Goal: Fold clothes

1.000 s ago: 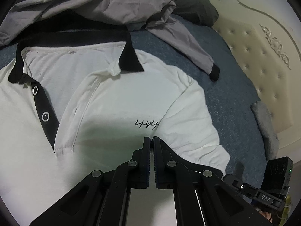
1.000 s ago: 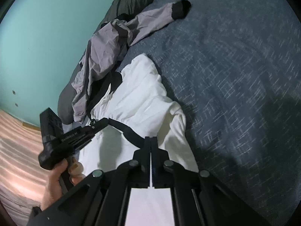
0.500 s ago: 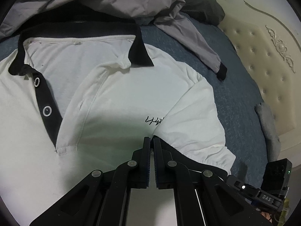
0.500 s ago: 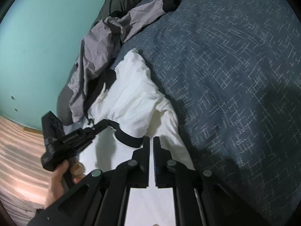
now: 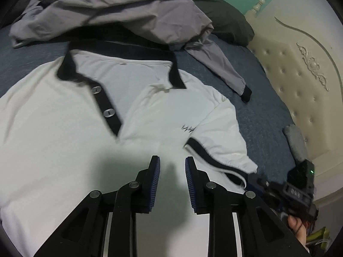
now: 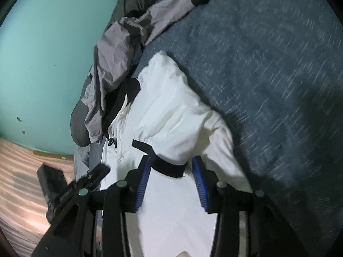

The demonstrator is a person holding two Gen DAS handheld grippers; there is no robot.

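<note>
White polo shirt (image 5: 64, 128) lies flat lengthwise, collar (image 5: 120, 47) toward the grey jacket (image 5: 120, 10).

White black-collared polo shirt (image 5: 64, 128) flat on bed, sleeve folded inward.

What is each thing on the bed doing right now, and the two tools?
White polo shirt: spread flat, collar open, one sleeve folded in over the chest.
Grey jacket: crumpled, unfolded, beyond the collar.
Left tool: opening, nothing between its fingers.
Right tool: opening, the sleeve's black cuff between its fingers, not pinched.
</note>
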